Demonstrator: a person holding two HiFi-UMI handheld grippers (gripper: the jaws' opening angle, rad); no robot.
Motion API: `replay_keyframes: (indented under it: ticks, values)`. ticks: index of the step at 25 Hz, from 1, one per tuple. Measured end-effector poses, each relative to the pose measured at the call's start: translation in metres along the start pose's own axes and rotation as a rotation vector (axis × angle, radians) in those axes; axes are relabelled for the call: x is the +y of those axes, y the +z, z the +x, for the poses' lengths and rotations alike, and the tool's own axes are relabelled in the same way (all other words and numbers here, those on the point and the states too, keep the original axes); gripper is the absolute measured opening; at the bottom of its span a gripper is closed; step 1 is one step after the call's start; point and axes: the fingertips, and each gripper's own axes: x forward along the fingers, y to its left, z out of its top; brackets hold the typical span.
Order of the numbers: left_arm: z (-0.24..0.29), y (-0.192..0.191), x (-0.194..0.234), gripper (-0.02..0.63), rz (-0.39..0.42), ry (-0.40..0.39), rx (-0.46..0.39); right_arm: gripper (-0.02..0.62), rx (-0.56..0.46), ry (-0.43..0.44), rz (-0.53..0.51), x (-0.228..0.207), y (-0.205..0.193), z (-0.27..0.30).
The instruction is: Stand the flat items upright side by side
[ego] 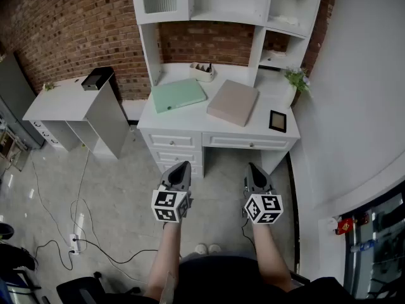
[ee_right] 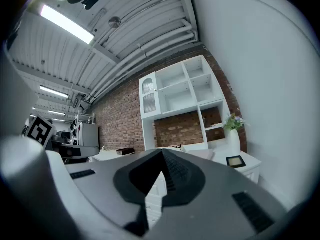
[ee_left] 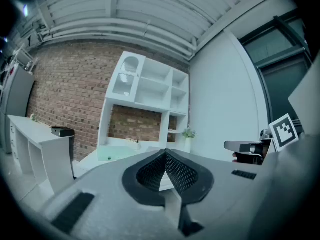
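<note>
The left hand-held gripper [ego: 180, 168] and the right hand-held gripper [ego: 254, 170] sit side by side in the lower middle of the head view. Each has its jaws pressed together with nothing between them, and both are over the floor [ego: 126, 189], short of the white worktop [ego: 190, 124]. On the worktop, in the upper middle, a mint-green folder [ego: 179, 94] and a beige folder [ego: 233, 102] lie flat, near each other but apart. A small dark picture frame [ego: 278, 121] lies to their right.
</note>
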Motion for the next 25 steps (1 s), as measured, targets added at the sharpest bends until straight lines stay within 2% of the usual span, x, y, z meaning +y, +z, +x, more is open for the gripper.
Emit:
replay_keyframes:
  ticks: [13, 21, 22, 25]
  values:
    - [-0.001, -0.006, 0.006, 0.008, -0.008, 0.005, 0.003, -0.005, 0.004, 0.019, 0.008, 0.007, -0.007, 0.003]
    - [0.003, -0.016, 0.001, 0.009, -0.033, -0.037, 0.014, -0.003, 0.023, 0.037, 0.017, 0.009, -0.014, 0.005]
    - [0.003, -0.015, 0.001, 0.009, -0.036, -0.041, 0.009, 0.000, 0.025, 0.044, 0.025, 0.010, -0.015, 0.005]
    - [0.003, -0.011, 0.001, 0.011, -0.049, -0.066, -0.020, 0.075, 0.022, 0.050, 0.054, 0.010, -0.014, 0.006]
